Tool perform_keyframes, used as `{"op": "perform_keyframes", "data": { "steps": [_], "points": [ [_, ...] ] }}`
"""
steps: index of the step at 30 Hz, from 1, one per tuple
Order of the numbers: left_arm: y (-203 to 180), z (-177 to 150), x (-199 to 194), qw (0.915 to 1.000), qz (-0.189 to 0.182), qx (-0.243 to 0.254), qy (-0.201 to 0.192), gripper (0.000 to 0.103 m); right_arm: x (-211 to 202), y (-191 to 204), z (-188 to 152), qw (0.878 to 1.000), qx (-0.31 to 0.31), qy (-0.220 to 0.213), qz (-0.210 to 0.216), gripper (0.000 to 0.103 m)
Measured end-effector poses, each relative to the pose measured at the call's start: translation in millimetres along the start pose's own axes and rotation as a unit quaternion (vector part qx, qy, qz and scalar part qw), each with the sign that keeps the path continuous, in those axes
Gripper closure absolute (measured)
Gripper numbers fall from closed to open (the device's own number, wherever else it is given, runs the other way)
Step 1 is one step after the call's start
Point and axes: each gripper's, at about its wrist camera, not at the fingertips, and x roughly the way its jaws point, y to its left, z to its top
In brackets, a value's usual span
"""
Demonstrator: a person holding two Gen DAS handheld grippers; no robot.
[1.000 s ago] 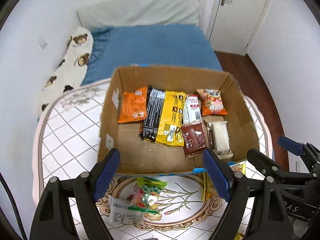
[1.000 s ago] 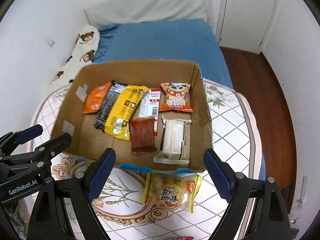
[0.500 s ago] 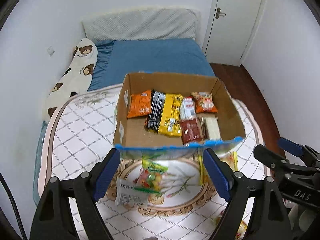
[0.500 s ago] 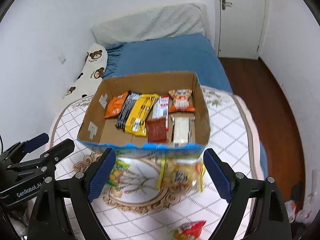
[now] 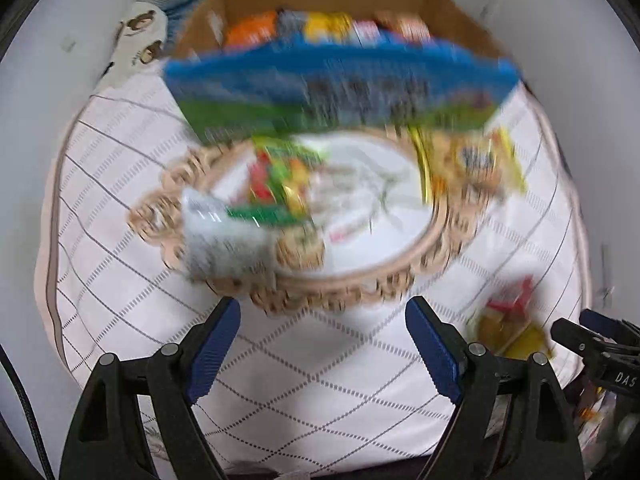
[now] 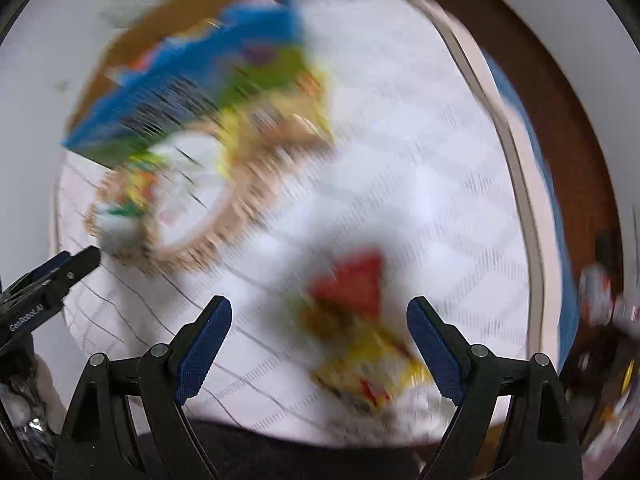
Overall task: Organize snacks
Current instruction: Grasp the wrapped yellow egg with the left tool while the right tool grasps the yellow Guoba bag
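Both views are motion-blurred. The left gripper (image 5: 322, 342) has its jaws spread wide with nothing between them, above bare table (image 5: 304, 364) cloth; the green-and-white snack bag (image 5: 256, 204) lies ahead of its left jaw, the cardboard box (image 5: 340, 56) farther ahead. The right gripper (image 6: 318, 342) is likewise wide open and empty, with the red-and-yellow snack packet (image 6: 356, 328) lying between its jaws.

Both views are smeared by motion blur, so print on the box (image 5: 340, 84) front, the snacks inside (image 5: 320, 26), the green pkt (image 5: 276, 184), yellow pkt (image 5: 476, 160) & red-yellow pkt (image 6: 356, 328) can't be read, w/ the box's far end cropped at frame top.
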Motion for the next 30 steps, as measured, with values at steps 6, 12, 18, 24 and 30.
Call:
{"op": "perform_keyframes", "data": {
  "steps": [6, 12, 18, 24, 30],
  "points": [
    [-33, -19, 34, 0.9977, -0.007, 0.042, 0.052, 0.019, 53, -51, -37, 0.992, 0.113, 0.057, 0.031, 0.011],
    [-84, -24, 50, 0.9904, -0.036, 0.105, 0.083, 0.019, 81, -62, -43, 0.990, 0.129, 0.056, 0.025, 0.031],
    [-117, -15, 89, 0.9708, -0.152, 0.043, 0.180, 0.019, 56, -75, -46, 0.995, 0.094, 0.012, -0.020, 0.046],
    [-146, -19, 129, 0.9605, -0.167, 0.016, 0.222, 0.020, 46, -96, -53, 0.994, 0.104, 0.006, -0.033, 0.046],
    [-163, -13, 128, 0.9720, -0.140, 0.046, 0.183, 0.047, 51, -85, -47, 0.994, 0.106, 0.008, -0.035, 0.046]
  ]
}}
